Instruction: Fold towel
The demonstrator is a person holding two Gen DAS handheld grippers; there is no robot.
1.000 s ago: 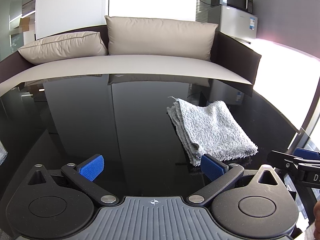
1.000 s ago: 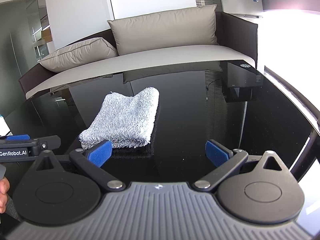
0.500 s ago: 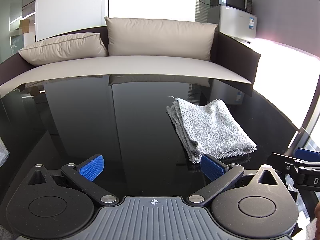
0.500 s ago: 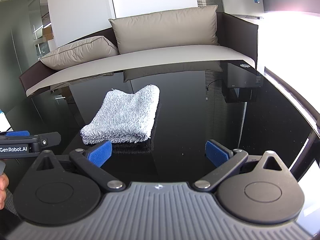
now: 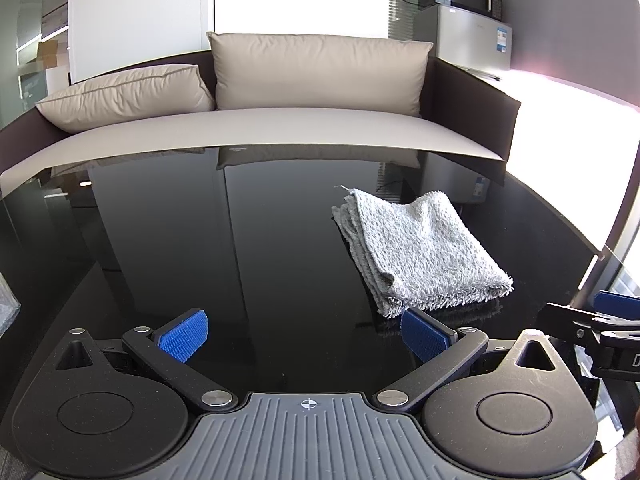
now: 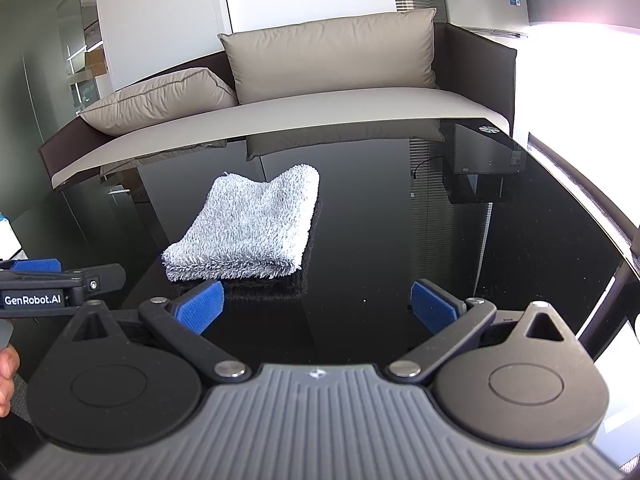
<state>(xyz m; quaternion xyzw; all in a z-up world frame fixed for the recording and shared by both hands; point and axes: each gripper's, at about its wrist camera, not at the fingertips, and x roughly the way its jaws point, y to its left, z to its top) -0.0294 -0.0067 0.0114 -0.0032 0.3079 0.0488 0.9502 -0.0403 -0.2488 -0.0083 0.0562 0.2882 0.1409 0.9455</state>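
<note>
Folded towel on the desk, both of my hand-held grippers spread wide with nothing between their pads.

From my left hand-held gripper [image 5: 304, 334] I see the grey towel [image 5: 420, 252] folded into a thick square on the black desk [image 5: 240, 240], lying ahead and to the right, its fringed near corner just beyond the right blue pad [image 5: 424, 336] and apart from it. From my right hand-held gripper [image 6: 316, 306] the same towel [image 6: 252, 228] lies ahead and to the left, its near edge just past the left pad [image 6: 200, 306]. I can't count the layers from either view. The other gripper shows only as a cut-off sliver at each frame edge, and the glossy desk reflects the sofa [image 5: 280, 92].
</note>
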